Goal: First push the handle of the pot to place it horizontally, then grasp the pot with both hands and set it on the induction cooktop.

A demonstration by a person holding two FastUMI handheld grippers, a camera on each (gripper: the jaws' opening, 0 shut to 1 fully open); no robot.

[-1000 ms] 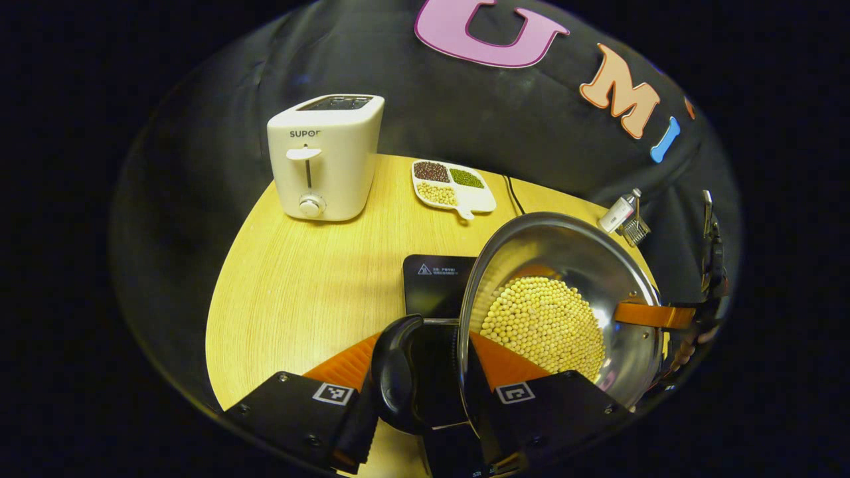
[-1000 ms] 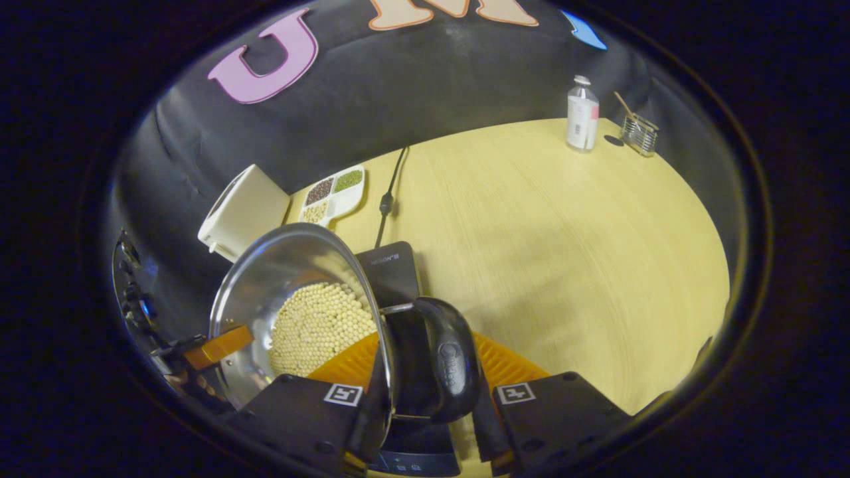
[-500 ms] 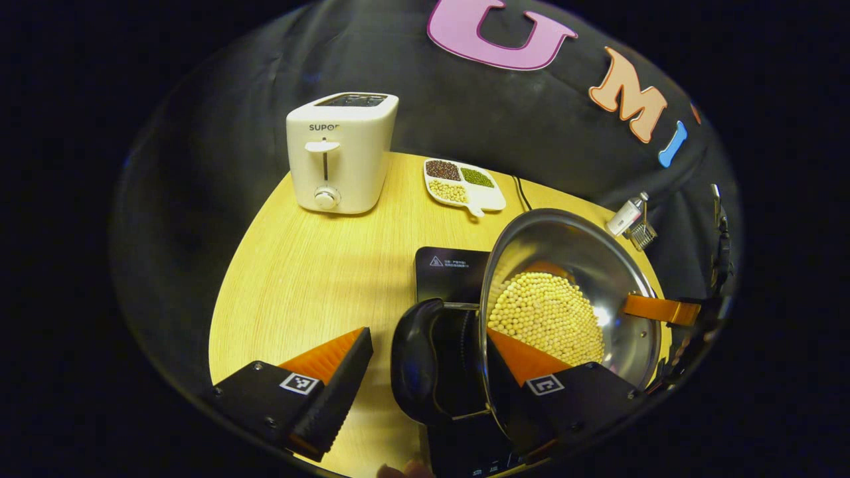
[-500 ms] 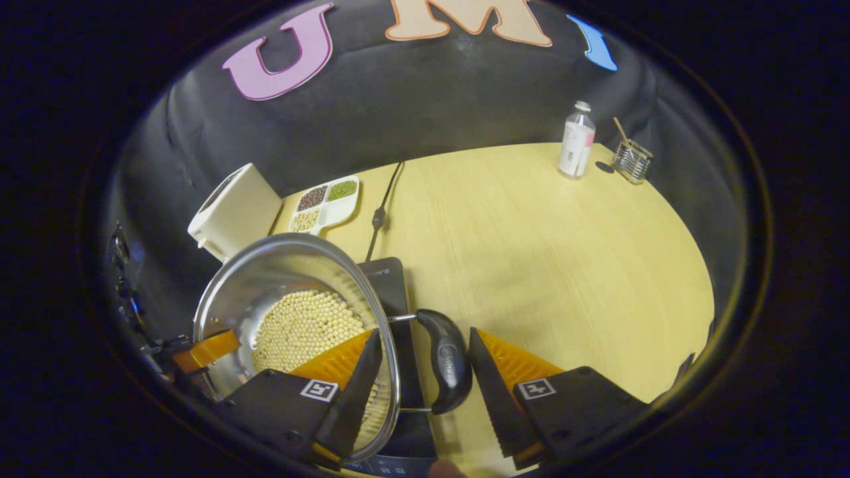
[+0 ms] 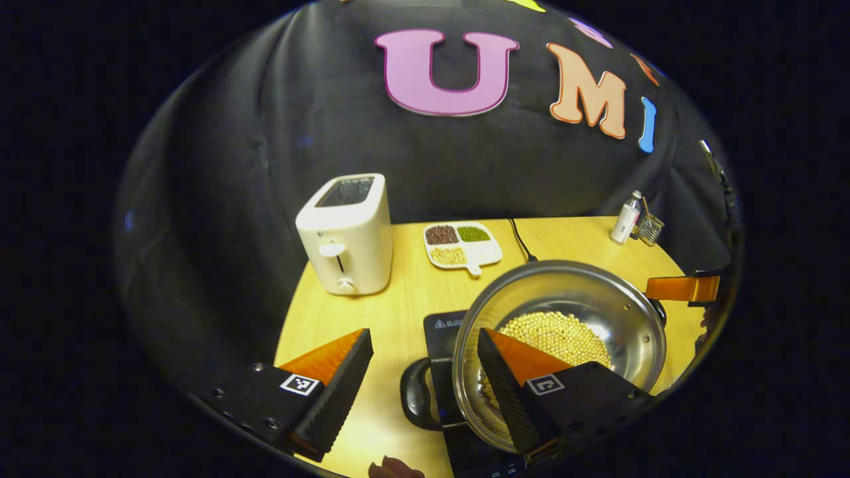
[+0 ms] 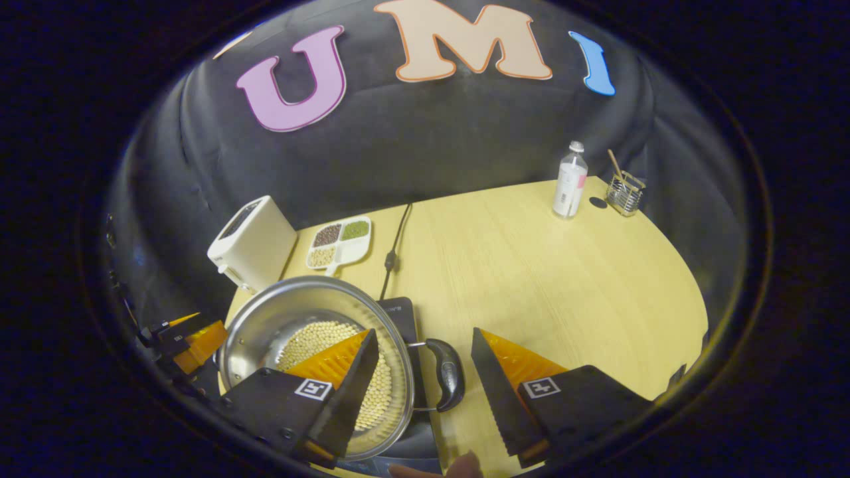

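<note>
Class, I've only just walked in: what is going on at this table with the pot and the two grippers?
A steel pot of pale beans sits on the black induction cooktop. The left gripper and right gripper are both open, each straddling one of the pot's black side handles without gripping it. The placing looks done.

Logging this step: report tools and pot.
Left tool open, right tool open, both off the handles. Pot of beans sits on cooktop. Nothing in the way.
</note>
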